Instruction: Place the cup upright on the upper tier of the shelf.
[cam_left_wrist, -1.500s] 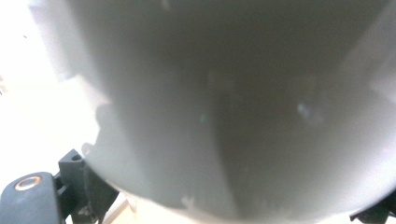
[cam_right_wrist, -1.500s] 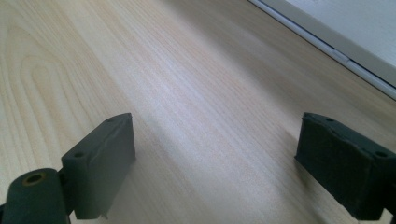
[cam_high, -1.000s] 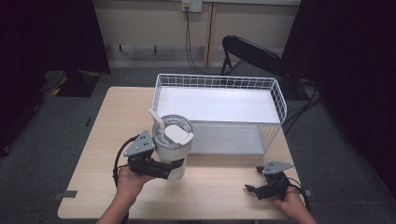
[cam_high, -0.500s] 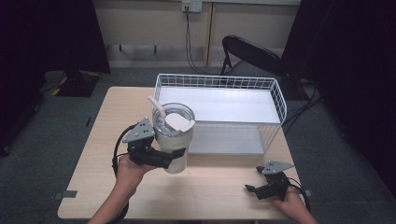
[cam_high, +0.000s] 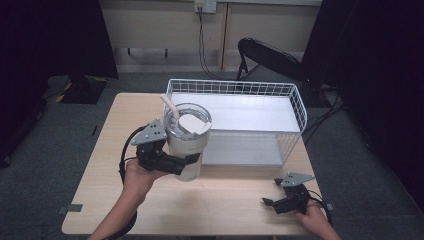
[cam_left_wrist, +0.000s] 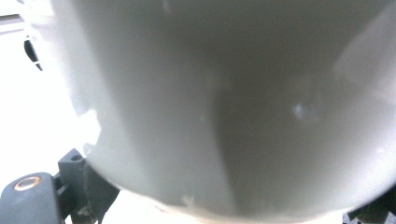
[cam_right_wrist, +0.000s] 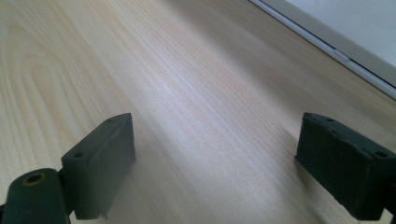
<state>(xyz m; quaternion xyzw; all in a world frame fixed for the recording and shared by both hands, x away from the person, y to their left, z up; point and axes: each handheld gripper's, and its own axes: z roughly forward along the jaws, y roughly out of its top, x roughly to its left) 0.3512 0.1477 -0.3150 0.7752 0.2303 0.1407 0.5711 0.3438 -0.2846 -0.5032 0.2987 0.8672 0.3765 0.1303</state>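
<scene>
Clamped low in the left tongs (cam_high: 186, 161), the tall pale lidded tumbler (cam_high: 186, 145) stands upright, straw tilted up-left, higher above the light wooden worktop (cam_high: 100, 150) than before, beside the white wire basket (cam_high: 295, 107), while the right tongs (cam_high: 274, 202) rest wide open, empty.

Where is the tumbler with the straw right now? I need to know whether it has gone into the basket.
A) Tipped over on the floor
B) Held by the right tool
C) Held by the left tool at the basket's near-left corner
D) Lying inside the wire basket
C: the left tool grips the tumbler upright beside the wire basket, while the right tool sits open and empty near the table edge.
</scene>
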